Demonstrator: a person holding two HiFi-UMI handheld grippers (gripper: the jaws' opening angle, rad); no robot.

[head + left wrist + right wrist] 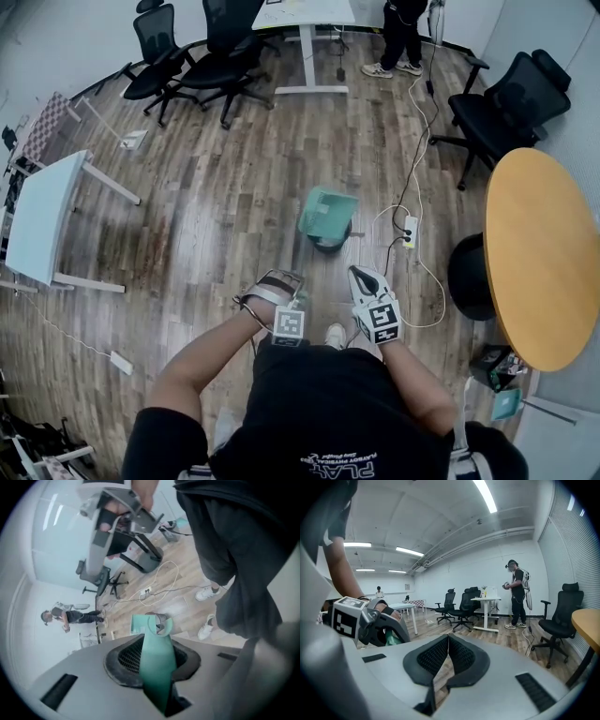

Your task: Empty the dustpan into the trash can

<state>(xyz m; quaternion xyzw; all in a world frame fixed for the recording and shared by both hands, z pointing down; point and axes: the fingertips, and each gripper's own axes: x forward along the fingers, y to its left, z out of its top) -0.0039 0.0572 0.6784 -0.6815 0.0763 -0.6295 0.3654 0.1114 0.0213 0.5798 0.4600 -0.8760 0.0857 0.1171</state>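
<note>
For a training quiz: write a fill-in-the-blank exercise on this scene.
1. The left gripper grips the dustpan by its ____.
2. The dustpan's far end is over the ____.
3. Between the right gripper's jaws there is ____.
Missing words: handle; trash can; nothing.

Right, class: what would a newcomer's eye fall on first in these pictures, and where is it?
The teal dustpan is tipped over the small dark trash can, in the middle of the wooden floor in the head view. Its long teal handle is clamped in the jaws of the left gripper, filling the left gripper view. A round yellow table stands at the right edge.
</note>
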